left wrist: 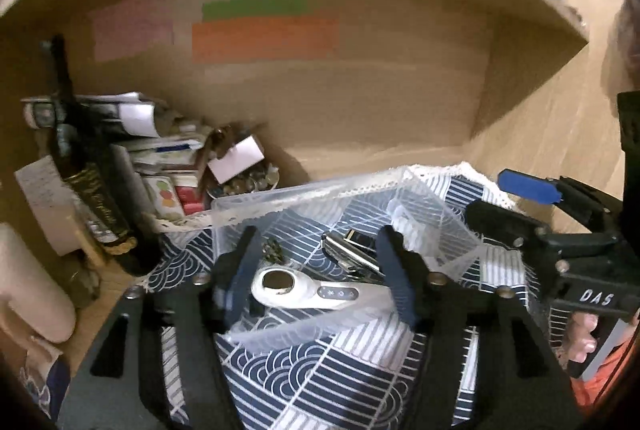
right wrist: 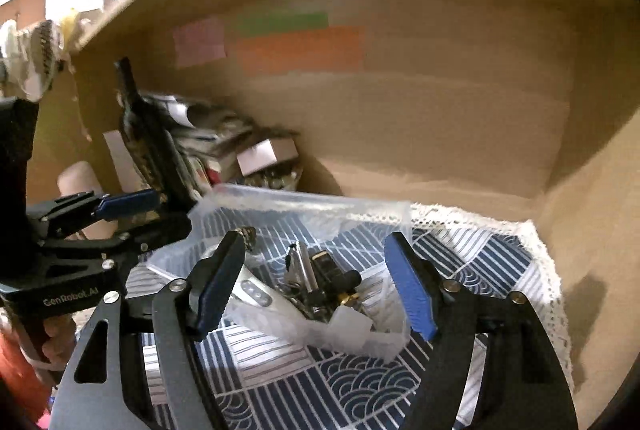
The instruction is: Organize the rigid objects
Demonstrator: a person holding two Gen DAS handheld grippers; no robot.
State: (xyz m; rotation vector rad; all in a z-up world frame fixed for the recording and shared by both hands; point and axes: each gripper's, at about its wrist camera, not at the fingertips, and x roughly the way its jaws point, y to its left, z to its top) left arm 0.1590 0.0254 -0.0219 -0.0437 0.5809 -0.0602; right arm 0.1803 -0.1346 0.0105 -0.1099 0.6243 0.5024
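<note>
Right now both grippers hang spread apart over the clear plastic bin, gripping nothing: the left gripper above the white handheld device, the right gripper above the metal bits. That bin sits on the blue patterned cloth, near a dark bottle

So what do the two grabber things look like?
Both are black metal frames with silver bolts and blue ridged finger pads. The left gripper reads "GenRobot.AI" in white; the right gripper reads "DAS". A bare hand and an orange sleeve show behind the right one.
</note>
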